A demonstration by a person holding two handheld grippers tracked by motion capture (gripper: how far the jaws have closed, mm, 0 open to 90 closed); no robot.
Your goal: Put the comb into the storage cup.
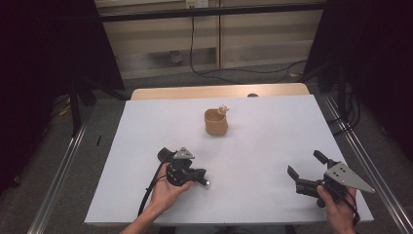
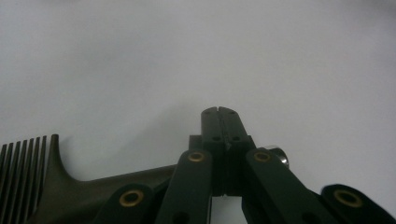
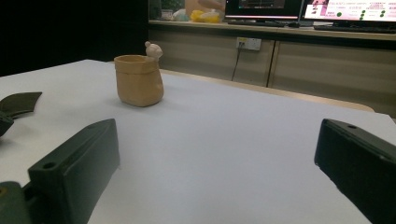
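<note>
A tan cup [image 1: 215, 123] with a small pale figure on its rim stands upright toward the far middle of the white table [image 1: 253, 146]; it also appears at the left in the right gripper view [image 3: 139, 80]. A dark comb [image 2: 56, 186] lies on the table, its teeth at the left of the left gripper view and its handle running under the linkage. My left gripper [image 2: 222, 112] is shut with nothing between its jaws, and rests in a hand at the near left [image 1: 197, 172]. My right gripper [image 1: 307, 165] stands open at the near right, empty, facing the cup [image 3: 217, 172].
Beyond the white sheet is a strip of wooden tabletop [image 1: 219, 91]. Metal frame rails [image 1: 360, 161] run along both sides of the table. Cables [image 1: 234, 72] lie on the floor behind. Monitors [image 3: 345, 9] stand on a far counter.
</note>
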